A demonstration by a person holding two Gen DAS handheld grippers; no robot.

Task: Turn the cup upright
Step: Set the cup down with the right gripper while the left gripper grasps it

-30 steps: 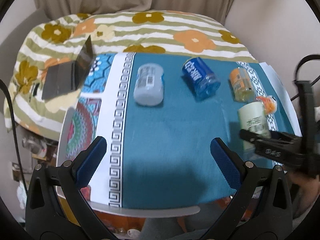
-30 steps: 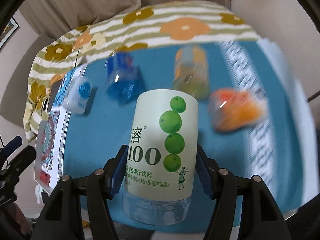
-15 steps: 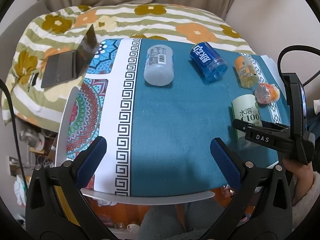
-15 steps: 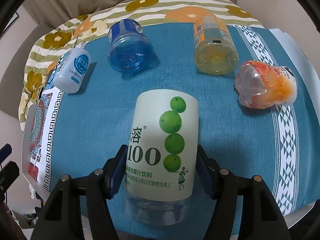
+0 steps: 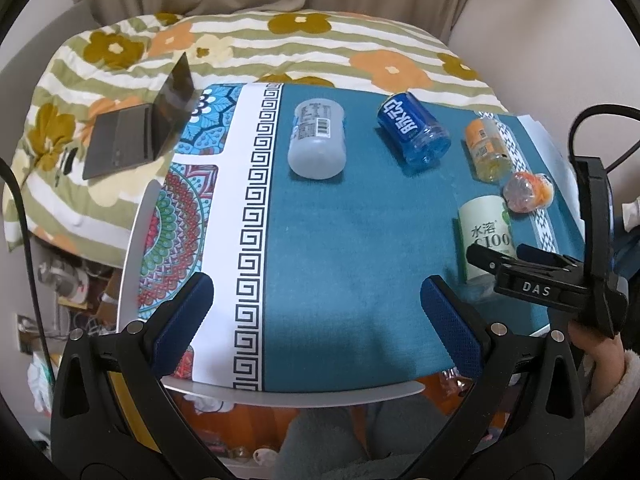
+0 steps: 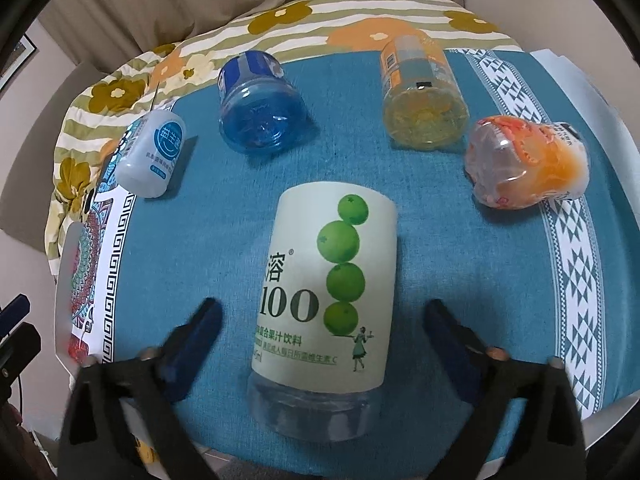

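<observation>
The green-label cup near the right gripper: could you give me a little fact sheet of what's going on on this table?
green-label cup: standing on the teal tablecloth, between the fingers of the right gripper, untouched
right gripper: open
left gripper: open, holds nothing
blue cup: lying on its side
white cup: lying on its side
yellow-orange cup: lying on its side
orange cup: lying on its side
laptop: open, on the bed
</observation>
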